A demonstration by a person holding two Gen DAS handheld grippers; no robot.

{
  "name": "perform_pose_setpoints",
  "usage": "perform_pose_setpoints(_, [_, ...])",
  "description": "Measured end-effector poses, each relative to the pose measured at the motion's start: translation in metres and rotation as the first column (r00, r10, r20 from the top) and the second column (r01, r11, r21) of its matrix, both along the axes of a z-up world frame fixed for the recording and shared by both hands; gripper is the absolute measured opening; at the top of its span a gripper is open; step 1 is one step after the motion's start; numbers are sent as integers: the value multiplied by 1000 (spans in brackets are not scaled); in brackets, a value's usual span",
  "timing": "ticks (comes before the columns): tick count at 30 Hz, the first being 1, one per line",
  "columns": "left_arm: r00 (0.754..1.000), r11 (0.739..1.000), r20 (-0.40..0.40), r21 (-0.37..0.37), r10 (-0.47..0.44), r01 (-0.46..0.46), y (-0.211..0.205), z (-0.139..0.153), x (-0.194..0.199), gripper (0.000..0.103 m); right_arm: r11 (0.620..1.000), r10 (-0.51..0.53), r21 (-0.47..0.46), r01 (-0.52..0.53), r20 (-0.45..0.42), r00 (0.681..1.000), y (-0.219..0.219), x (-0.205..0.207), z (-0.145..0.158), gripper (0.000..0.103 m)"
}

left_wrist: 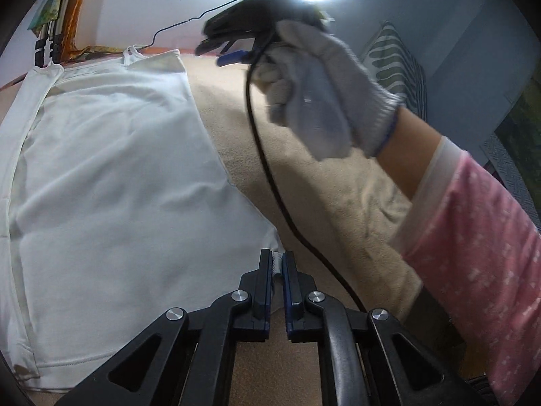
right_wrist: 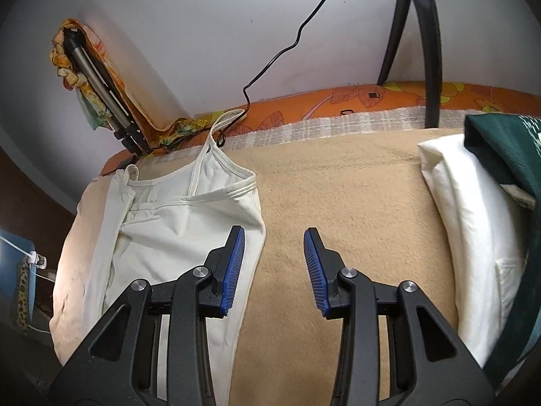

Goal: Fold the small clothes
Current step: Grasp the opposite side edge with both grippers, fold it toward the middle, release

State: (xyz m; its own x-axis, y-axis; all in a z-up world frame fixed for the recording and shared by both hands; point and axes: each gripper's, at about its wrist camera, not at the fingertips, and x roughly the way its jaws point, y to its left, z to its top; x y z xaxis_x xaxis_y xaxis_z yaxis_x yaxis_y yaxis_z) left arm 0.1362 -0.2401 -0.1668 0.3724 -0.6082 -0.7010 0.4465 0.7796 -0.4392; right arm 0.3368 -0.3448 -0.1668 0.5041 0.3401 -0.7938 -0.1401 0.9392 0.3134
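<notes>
A white strappy top (left_wrist: 111,176) lies flat on a beige blanket (left_wrist: 304,182). My left gripper (left_wrist: 277,262) is shut on the top's near right corner, with fabric pinched between its pads. In the right wrist view the top (right_wrist: 175,237) lies at the left, folded lengthwise, straps toward the far edge. My right gripper (right_wrist: 274,240) is open and empty above the blanket (right_wrist: 355,203), its left finger over the top's right edge. In the left wrist view the right gripper (left_wrist: 219,50) is raised in a gloved hand (left_wrist: 321,91) past the top's far right corner.
A white pillow (right_wrist: 473,223) and a dark green cloth (right_wrist: 507,149) lie at the right. A tripod leg (right_wrist: 429,50) stands at the far edge. A folded tripod (right_wrist: 101,91) with patterned cloth leans at the far left. A black cable (left_wrist: 270,169) hangs from the right gripper.
</notes>
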Motion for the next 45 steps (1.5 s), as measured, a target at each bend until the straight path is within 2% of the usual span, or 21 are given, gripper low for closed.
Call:
perform_pose_setpoints(7, [1000, 999, 0, -36, 2, -2, 10, 1, -1, 3, 997, 15, -72, -18, -48, 999, 29, 37, -27, 39])
perform_pose_setpoints(11, [1000, 998, 1, -56, 13, -13, 16, 4, -1, 3, 999, 11, -42, -13, -47, 999, 34, 46, -32, 38])
perform_pose_setpoints(13, [1000, 998, 1, -64, 20, -20, 19, 5, -2, 2, 1000, 13, -27, -15, -55, 998, 35, 49, -32, 24])
perform_pose_setpoints(14, [1000, 997, -1, -70, 26, -26, 21, 5, -3, 2, 1000, 22, -15, -23, -68, 997, 37, 51, -32, 9])
perform_pose_setpoints(17, [999, 996, -2, -87, 37, -37, 28, 6, -5, 2, 999, 22, -42, -25, -70, 997, 44, 50, -25, 7])
perform_pose_setpoints(33, [979, 968, -55, -148, 196, -202, 102, 16, -24, 2, 990, 47, -131, -54, -50, 998, 112, 44, 31, 6])
perform_pose_setpoints(39, [968, 960, -75, -131, 237, -246, 124, 9, -28, 2, 987, 82, -133, -89, -59, 995, 148, 45, 27, 6])
perform_pose_setpoints(45, [956, 950, -99, -123, 275, -286, 145, -1, -33, 2, 982, 118, -139, -129, -88, 989, 185, 50, 5, 6])
